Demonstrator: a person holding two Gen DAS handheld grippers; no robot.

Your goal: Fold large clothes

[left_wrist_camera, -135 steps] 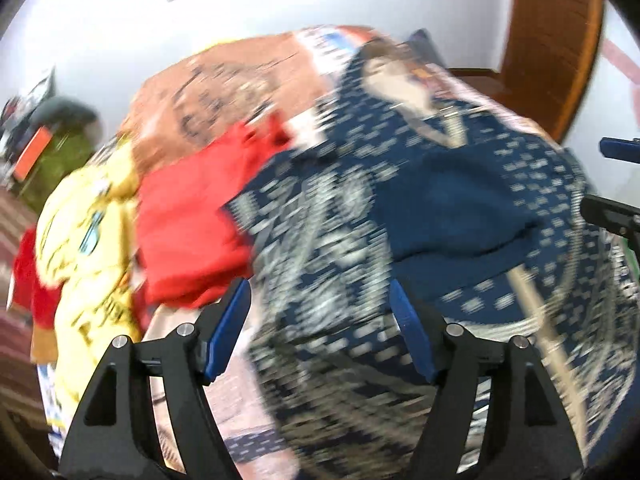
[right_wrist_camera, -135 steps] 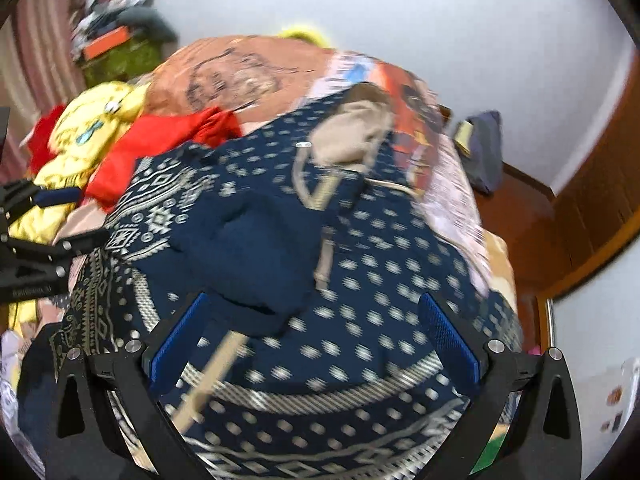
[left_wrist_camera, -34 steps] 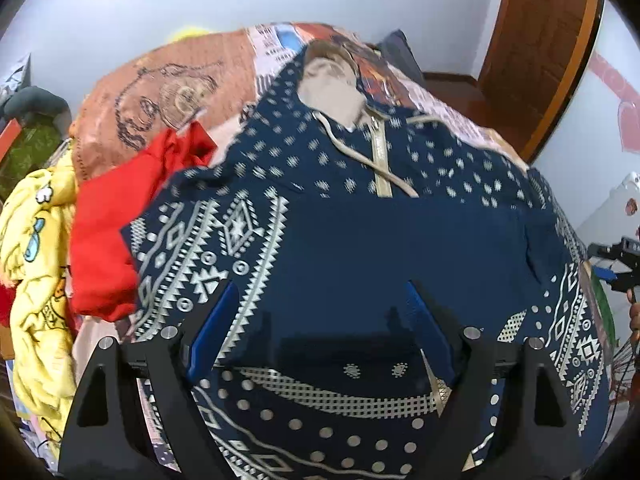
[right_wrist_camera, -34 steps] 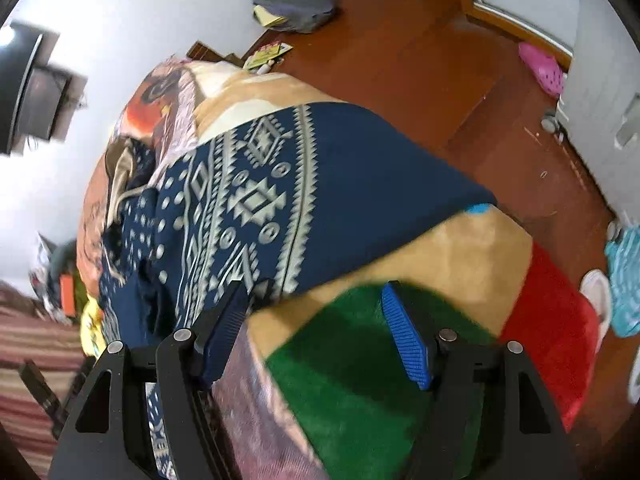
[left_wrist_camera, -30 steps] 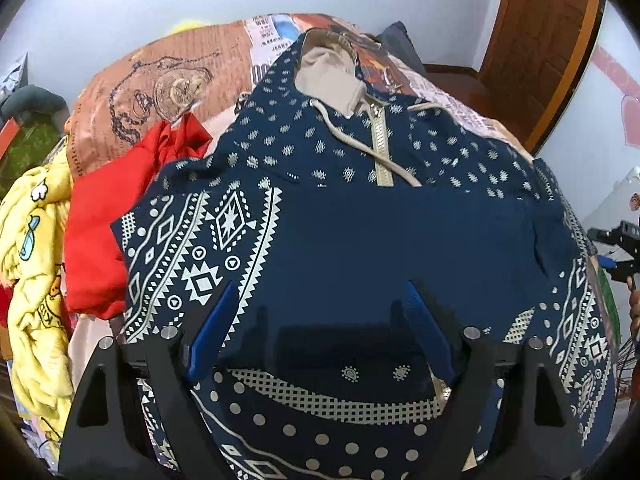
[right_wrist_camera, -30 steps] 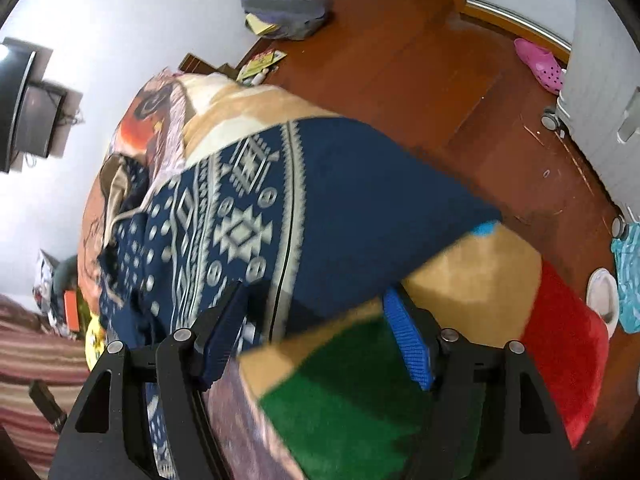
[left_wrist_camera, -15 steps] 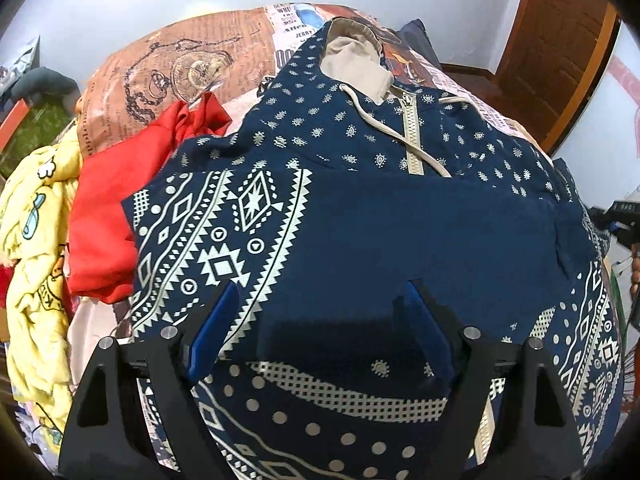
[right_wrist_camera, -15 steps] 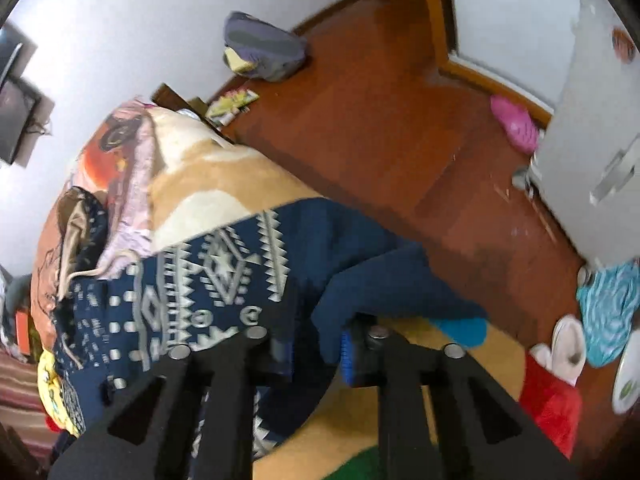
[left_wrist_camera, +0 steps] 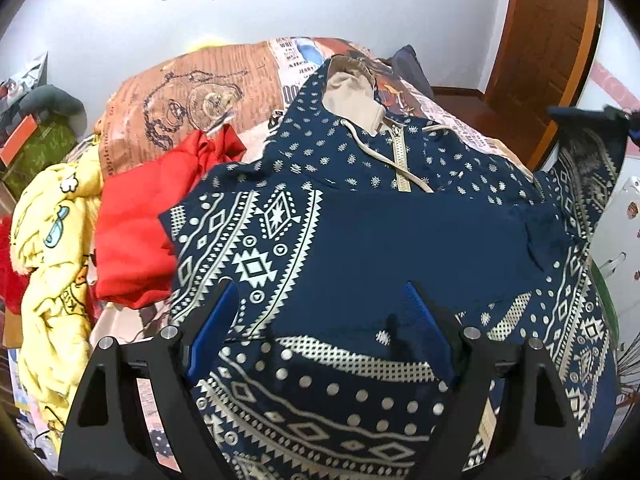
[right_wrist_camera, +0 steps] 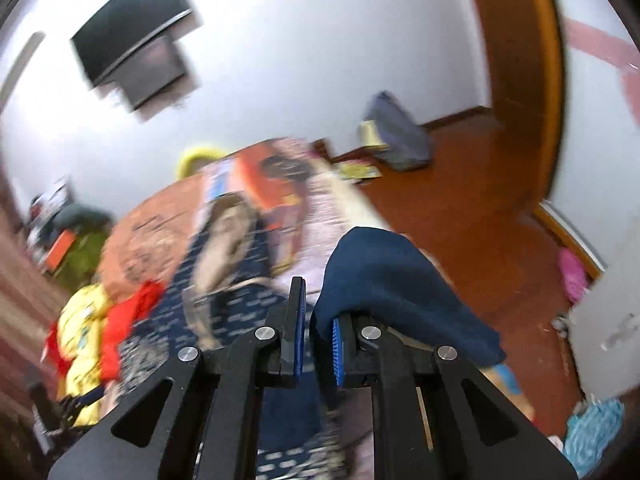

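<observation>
Bedroom, white walls, wood floor; bed [left_wrist_camera: 224, 76] covered by a printed comic-style blanket, serving as the folding area.

Item 1, task garment: navy hooded pullover [left_wrist_camera: 400, 240] with cream geometric banding, beige-lined hood, short zip and drawcord. Lies face up across the middle of the bed, hood at the far end, hem at the near end; the left sleeve is folded across the chest. Its right sleeve [right_wrist_camera: 384, 280] is lifted off the bed. Judged soft, limp and moderately heavy for knit fleece; it will sag and drag rather than hold a line, not fragile, not slippery. Best taken at cuffs, hem corners or shoulder seams, where doubled fabric gives purchase.

Item 2, right gripper [right_wrist_camera: 316, 344]: jaws nearly together, pinching the plain navy cuff end of the sleeve, which drapes over its right finger; they have just been closing on that cloth. In the left wrist view the raised sleeve shows at far right.

Item 3, left gripper [left_wrist_camera: 320, 316]: jaws wide, holding nothing, poised above the lower chest of the pullover.

Item 4, adjacent laundry: red garment [left_wrist_camera: 140, 232] just left of the pullover; yellow cartoon-print garment [left_wrist_camera: 52, 248] further left.

Item 5, background: wall-mounted television [right_wrist_camera: 132, 52], wooden door [left_wrist_camera: 548, 40], grey bag [right_wrist_camera: 396, 136] on the floor.

Writing: blanket carries newspaper-style print, partly legible as "JERRY"; other text too small to read. No brand visible on the pullover.
</observation>
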